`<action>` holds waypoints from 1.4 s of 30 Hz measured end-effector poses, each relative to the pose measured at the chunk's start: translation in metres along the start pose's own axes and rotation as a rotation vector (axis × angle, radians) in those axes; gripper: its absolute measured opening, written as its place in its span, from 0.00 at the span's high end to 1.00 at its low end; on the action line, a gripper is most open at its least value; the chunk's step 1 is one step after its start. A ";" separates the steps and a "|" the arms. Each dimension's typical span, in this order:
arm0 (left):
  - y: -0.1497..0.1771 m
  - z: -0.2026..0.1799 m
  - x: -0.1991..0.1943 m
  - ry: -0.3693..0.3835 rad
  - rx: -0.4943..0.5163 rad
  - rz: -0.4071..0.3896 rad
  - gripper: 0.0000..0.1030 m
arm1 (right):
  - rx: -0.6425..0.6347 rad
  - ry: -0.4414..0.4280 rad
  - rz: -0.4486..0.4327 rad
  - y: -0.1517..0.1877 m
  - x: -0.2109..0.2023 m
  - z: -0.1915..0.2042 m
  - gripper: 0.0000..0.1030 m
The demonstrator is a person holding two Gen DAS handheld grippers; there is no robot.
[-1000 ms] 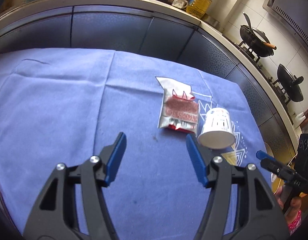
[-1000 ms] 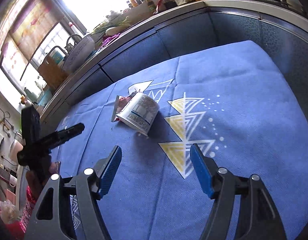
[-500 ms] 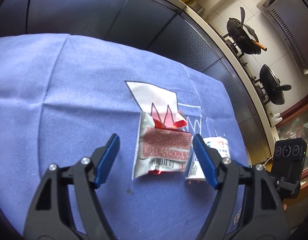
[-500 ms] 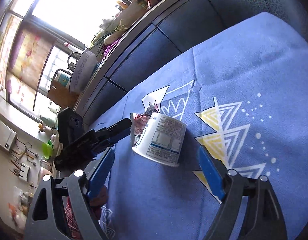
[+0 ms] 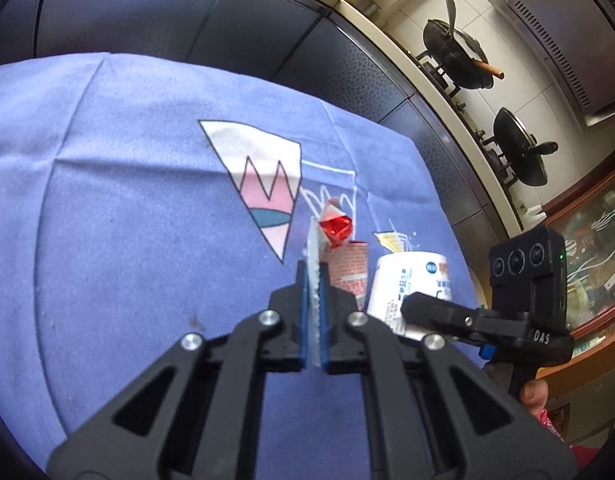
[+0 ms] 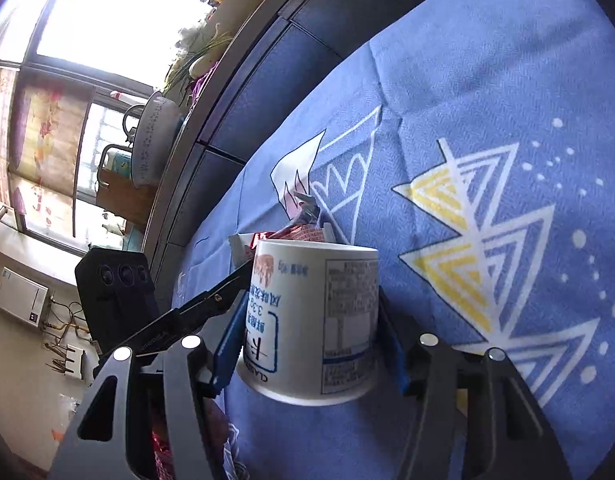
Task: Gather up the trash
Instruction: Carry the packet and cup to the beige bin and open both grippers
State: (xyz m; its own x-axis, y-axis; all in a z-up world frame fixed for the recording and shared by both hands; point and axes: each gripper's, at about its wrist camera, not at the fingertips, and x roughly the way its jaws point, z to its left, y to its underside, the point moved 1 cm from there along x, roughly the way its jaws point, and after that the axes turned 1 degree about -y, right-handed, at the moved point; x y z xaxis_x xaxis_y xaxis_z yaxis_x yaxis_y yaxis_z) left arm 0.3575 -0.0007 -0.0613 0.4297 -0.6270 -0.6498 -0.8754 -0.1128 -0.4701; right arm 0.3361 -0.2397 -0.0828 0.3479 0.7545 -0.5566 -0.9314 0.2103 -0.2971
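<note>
While the left claw (image 5: 313, 280) pinches the wrapper (image 5: 339, 256) edge-on, the right claw (image 6: 307, 340) has been closing around the cup (image 6: 311, 316) (lying on the desk (image 6: 487, 80), rim nearest), both mid-desk.

Daylight scene; the window (image 6: 107, 12) up and to the left of the right hand-held gripper (image 6: 307, 344) is blown out to white glare; the blue cloth (image 5: 127, 220) ahead of the left hand-held gripper (image 5: 313, 284) is evenly lit, with soft shadows; fisheye curvature bends the cabinet fronts (image 5: 227, 32); dark vignetting at the corners; slight blur throughout.
</note>
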 end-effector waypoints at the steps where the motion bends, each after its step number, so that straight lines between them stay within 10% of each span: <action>1: 0.004 -0.003 -0.007 0.007 -0.005 -0.012 0.97 | -0.008 -0.004 -0.016 0.005 -0.009 0.002 0.42; 17: 0.061 -0.098 -0.034 0.088 0.080 -0.034 0.97 | -0.022 0.114 -0.274 0.080 -0.154 -0.042 0.42; 30: 0.074 -0.208 0.026 0.108 0.241 0.072 0.96 | 0.020 0.127 -0.425 0.092 -0.237 -0.091 0.42; 42: 0.087 -0.329 0.136 0.107 0.403 0.196 0.96 | 0.152 0.314 -0.666 0.084 -0.358 -0.195 0.42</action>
State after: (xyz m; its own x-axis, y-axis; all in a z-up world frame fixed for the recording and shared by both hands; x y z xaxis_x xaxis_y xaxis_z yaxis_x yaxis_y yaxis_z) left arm 0.2670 -0.3493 0.0058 0.2211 -0.6852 -0.6940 -0.7724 0.3113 -0.5536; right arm 0.1542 -0.6132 -0.0598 0.8359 0.2297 -0.4984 -0.5099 0.6609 -0.5506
